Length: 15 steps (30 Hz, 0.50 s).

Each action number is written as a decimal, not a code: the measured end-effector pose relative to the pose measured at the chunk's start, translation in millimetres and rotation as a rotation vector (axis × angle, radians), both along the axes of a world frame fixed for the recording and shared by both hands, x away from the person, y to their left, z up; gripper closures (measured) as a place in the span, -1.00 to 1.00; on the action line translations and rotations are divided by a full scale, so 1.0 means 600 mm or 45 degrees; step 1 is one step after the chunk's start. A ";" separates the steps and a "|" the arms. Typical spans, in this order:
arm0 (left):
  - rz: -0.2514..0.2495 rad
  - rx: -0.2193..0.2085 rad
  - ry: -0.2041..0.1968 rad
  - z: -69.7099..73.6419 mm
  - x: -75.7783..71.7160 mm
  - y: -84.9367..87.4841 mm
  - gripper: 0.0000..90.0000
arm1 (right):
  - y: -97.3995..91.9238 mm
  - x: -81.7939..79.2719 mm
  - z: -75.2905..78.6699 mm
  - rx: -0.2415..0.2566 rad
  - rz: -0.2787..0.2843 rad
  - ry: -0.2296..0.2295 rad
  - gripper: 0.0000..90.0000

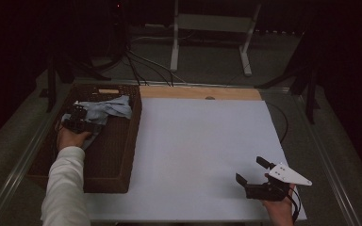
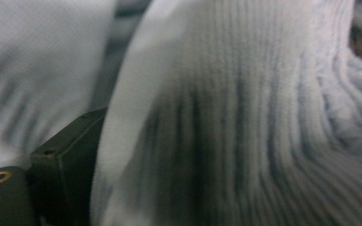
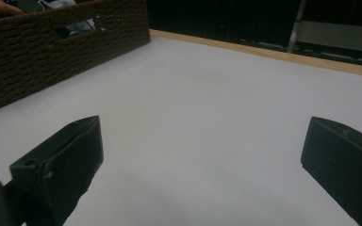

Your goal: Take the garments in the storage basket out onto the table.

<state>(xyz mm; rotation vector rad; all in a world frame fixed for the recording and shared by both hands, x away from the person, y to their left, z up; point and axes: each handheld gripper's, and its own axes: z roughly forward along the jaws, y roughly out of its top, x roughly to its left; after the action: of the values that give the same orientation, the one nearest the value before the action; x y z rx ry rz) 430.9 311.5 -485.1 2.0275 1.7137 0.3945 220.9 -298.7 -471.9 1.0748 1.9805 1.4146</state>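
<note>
White table is carrying a wicker basket holding a pale blue knit cloth. Left gripper is reaching into its soft, light, ribbed folds; jaw state cannot be told. Grasping a bunched fold should suit. Right gripper is resting with jaws wide, empty.

— What carries everything here?
— A table with a flat white top, a bare wooden strip along its far edge.
— And directly on it?
— A dark brown woven wicker basket at the left edge.
</note>
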 end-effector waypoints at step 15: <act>0.048 0.113 0.164 -0.011 0.006 -0.004 -0.33 | -0.001 -0.001 0.000 0.005 -0.003 0.000 -1.00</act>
<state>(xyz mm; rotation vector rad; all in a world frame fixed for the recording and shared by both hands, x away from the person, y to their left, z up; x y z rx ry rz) 434.3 308.9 -491.5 2.1275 1.8432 0.3652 220.3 -299.3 -471.7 1.0781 1.9765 1.4182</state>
